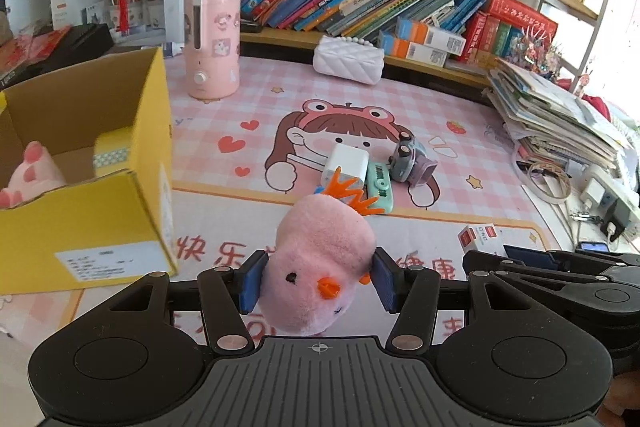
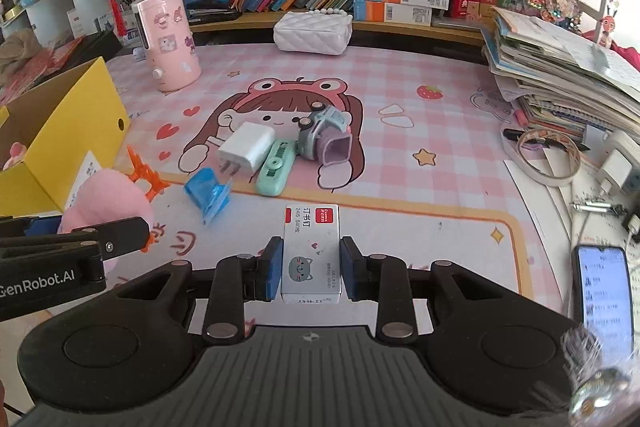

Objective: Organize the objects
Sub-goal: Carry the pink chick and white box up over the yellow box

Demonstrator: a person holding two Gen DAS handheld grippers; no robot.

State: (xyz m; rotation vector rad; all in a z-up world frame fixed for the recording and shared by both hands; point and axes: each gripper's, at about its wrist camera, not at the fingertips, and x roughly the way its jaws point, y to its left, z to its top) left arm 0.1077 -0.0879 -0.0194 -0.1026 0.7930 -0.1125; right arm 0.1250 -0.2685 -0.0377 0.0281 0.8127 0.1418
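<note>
My left gripper [image 1: 318,283] is shut on a pink plush chick [image 1: 320,259] with an orange beak and orange feet, held just above the mat. It also shows in the right wrist view [image 2: 108,203]. My right gripper [image 2: 310,269] is shut on a white staple box [image 2: 311,251] with a cat drawing. A yellow cardboard box [image 1: 136,187] stands open at the left with a pink plush toy [image 1: 28,175] inside. On the mat lie a white charger [image 2: 248,145], a green stapler [image 2: 276,167], a toy camera [image 2: 326,137] and a blue clip [image 2: 206,193].
A pink humidifier [image 1: 212,43] and a white quilted purse [image 1: 348,59] stand at the back of the pink mat [image 2: 420,155]. Bookshelves run behind. A stack of papers [image 2: 560,75], a tape roll [image 2: 548,157] and a phone [image 2: 606,301] lie at the right.
</note>
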